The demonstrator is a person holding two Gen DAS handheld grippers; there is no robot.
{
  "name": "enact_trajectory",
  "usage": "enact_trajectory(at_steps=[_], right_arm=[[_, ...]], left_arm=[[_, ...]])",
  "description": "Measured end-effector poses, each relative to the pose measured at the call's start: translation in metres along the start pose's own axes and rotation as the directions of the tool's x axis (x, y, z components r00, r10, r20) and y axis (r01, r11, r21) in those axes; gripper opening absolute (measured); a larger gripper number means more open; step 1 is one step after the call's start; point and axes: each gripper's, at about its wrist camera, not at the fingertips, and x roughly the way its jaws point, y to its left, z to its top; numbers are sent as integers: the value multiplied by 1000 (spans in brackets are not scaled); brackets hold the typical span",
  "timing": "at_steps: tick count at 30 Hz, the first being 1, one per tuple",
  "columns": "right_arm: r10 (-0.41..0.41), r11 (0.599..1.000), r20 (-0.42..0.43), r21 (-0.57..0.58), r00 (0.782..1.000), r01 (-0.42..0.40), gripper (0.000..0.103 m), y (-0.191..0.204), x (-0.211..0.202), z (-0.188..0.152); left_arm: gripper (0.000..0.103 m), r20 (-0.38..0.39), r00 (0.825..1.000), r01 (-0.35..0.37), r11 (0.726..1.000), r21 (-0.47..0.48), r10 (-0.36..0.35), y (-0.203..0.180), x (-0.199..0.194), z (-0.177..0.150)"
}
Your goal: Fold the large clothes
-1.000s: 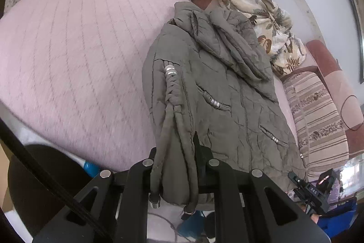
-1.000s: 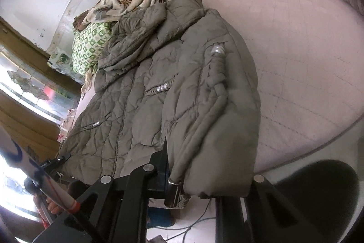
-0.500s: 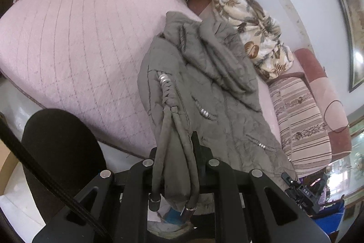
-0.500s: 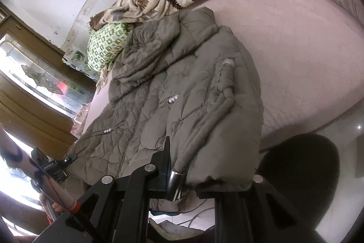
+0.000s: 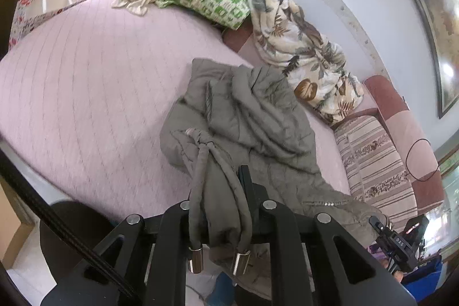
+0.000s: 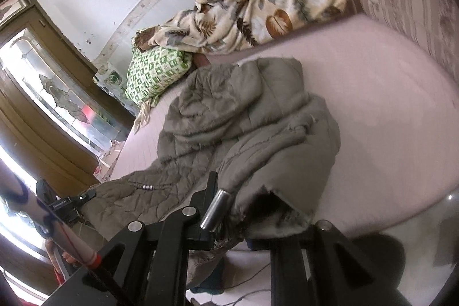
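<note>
Both grippers rose, lifting the grey quilted coat's hem off the pink bed; the coat bunched and slid toward the leaf-print blanket, more bedding exposed.

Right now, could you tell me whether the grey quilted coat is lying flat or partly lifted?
Partly lifted: the grey quilted coat is bunched, its hem raised off the pink bed by both tongs.

- Left gripper: matte black angular frame showing round silver screw heads, black braided cable trailing lower left.
- Right gripper: matching black frame showing silver screws.
</note>
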Motion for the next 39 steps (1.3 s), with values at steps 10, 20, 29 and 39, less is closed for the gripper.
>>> enact_trajectory(at_steps=[10,20,29,39], right_arm=[[-20,998,67,-51,998,24,16,23,13,54],[-59,995,82,-71,995,65,16,37,44,112],[-90,996,69,-16,994,92,16,29,86,161],[-140,990,45,2,989,140,16,19,123,190]], left_arm=[[14,54,998,-31,999,37,29,-30,16,50],[14,99,987,-133,986,101,124,-63,48,97],[14,106,971,-228,964,137,215,-75,87,130],[14,124,949,-310,932,190,290,-87,121,149]])
